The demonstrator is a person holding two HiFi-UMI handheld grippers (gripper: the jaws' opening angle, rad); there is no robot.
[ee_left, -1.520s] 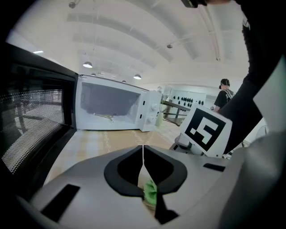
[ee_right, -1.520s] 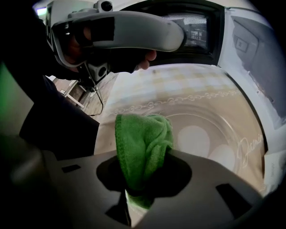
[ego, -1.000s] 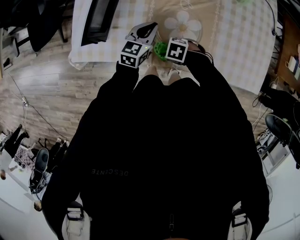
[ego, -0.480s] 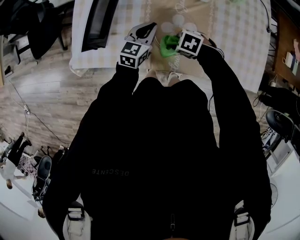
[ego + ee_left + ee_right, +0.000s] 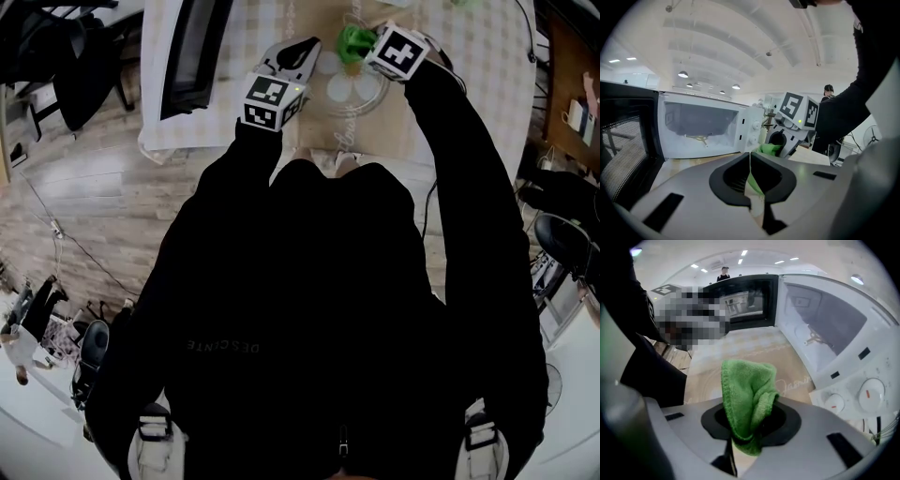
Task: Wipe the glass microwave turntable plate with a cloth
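The glass turntable plate [image 5: 351, 90] lies over the flower-print mat on the table, in front of the person. My left gripper [image 5: 304, 51] is at the plate's left rim. In the left gripper view its jaws [image 5: 751, 161] are shut on a thin clear edge, apparently the plate [image 5: 753, 180]. My right gripper [image 5: 364, 45] is shut on a bunched green cloth [image 5: 353, 39] at the plate's far side. The cloth [image 5: 747, 397] stands up out of the right gripper [image 5: 749, 430], hiding its fingertips. The left gripper view shows the right gripper [image 5: 780, 140] and cloth [image 5: 768, 149] straight ahead.
A white microwave [image 5: 701, 129] stands open on the table, its dark door [image 5: 192, 47] swung out to the left. Its control knobs [image 5: 869, 394] are close on the right gripper's right. A beige checked tablecloth [image 5: 469, 66] covers the table; wooden floor lies to the left.
The right gripper with the green cloth has moved away from the person and to the right across the plate. The left gripper has stayed at the plate's left rim.
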